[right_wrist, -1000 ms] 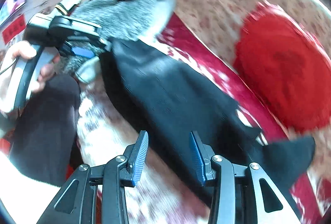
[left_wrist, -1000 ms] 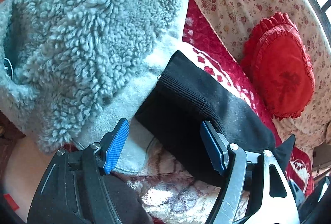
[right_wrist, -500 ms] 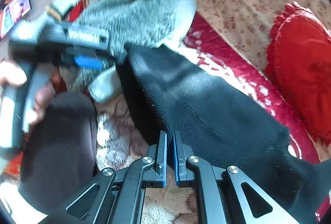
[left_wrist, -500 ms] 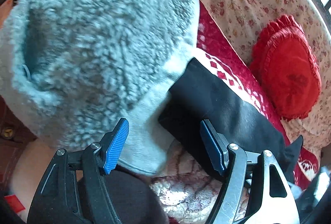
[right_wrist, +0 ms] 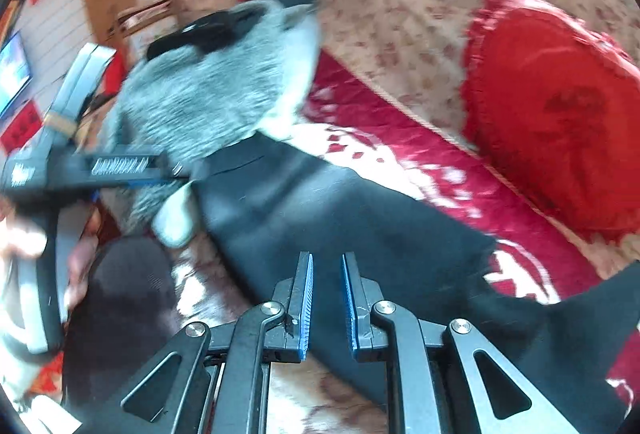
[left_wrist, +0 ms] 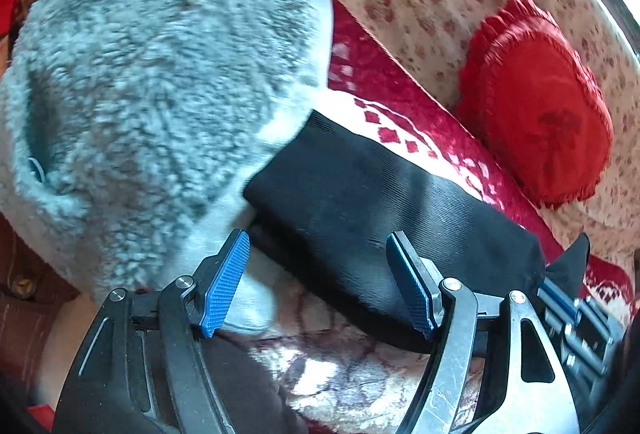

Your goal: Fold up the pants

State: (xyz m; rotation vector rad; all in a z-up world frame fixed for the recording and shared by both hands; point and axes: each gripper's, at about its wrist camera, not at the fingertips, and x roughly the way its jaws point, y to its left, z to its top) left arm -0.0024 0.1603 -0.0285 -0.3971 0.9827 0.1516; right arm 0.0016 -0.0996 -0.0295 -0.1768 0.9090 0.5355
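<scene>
Left wrist view: black pants [left_wrist: 384,201] cross mid-frame beneath the wide-spread left gripper [left_wrist: 316,286], while the right gripper [right_wrist: 326,298] hovers slightly parted, pinching nothing.

Left wrist: I look close along the black pants [left_wrist: 392,201].
Right wrist: same pants [right_wrist: 344,218]; red cushion [right_wrist: 560,113] at 2 o'clock in both.

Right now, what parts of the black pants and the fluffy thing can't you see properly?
- Black pants: in the left wrist view, the waist end slips under the fluffy grey coat, and the left gripper covers the near edge.
- Pants' far end: in the right wrist view it runs off the picture's edge.
- Coat: blurred in the right wrist view.
- Right gripper: jaws slightly apart; whether they pinch cloth is unclear.
</scene>
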